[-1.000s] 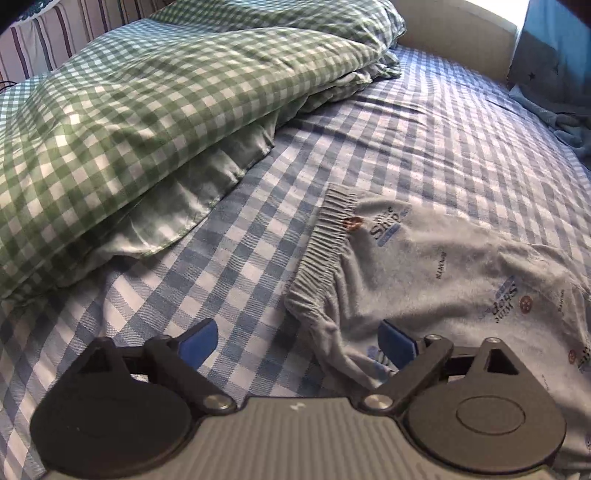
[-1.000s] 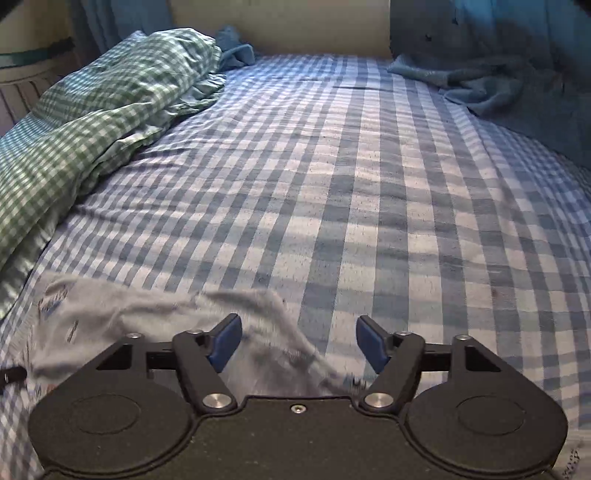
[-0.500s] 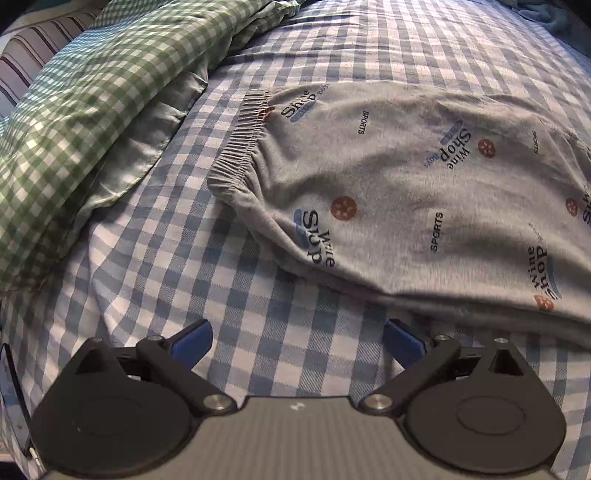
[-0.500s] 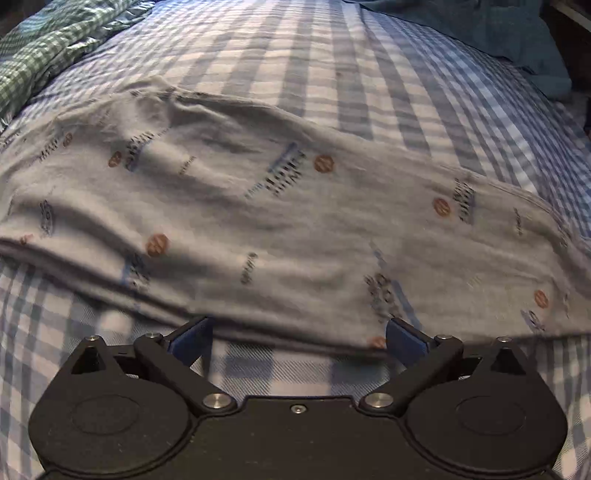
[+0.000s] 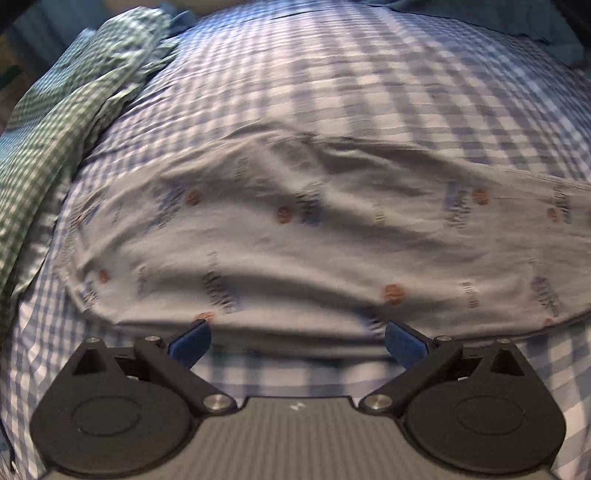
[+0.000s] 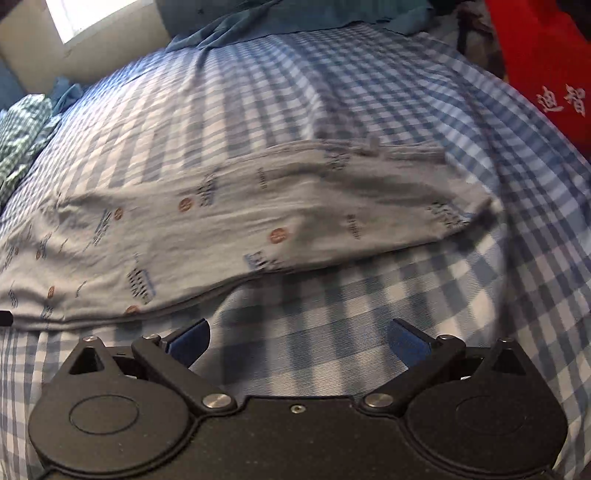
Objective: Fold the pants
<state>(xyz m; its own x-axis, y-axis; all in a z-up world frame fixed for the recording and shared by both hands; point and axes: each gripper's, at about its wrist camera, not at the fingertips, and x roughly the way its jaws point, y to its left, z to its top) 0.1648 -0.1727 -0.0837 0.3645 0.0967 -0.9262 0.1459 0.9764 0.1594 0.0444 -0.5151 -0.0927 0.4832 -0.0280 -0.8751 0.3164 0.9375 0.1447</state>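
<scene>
The grey printed pants [image 5: 314, 236] lie flat across the blue checked bed sheet [image 5: 332, 92], folded lengthwise with the near edge toward me. My left gripper [image 5: 297, 338] is open and empty, its blue fingertips just at the pants' near edge. In the right wrist view the pants [image 6: 240, 221] stretch from the left edge to the leg end at the right. My right gripper [image 6: 299, 338] is open and empty over bare sheet [image 6: 332, 314], a little short of the pants' near edge.
A green checked duvet [image 5: 62, 122] is bunched along the left of the bed. A dark teal cloth [image 6: 277, 18] lies at the far end. A red bag with white characters [image 6: 554, 74] stands at the right, beyond the bed's edge.
Both views have swung and are blurred with motion. The left gripper has shifted right along the pants' near edge. The right gripper has moved right toward the leg end and drawn back off the pants.
</scene>
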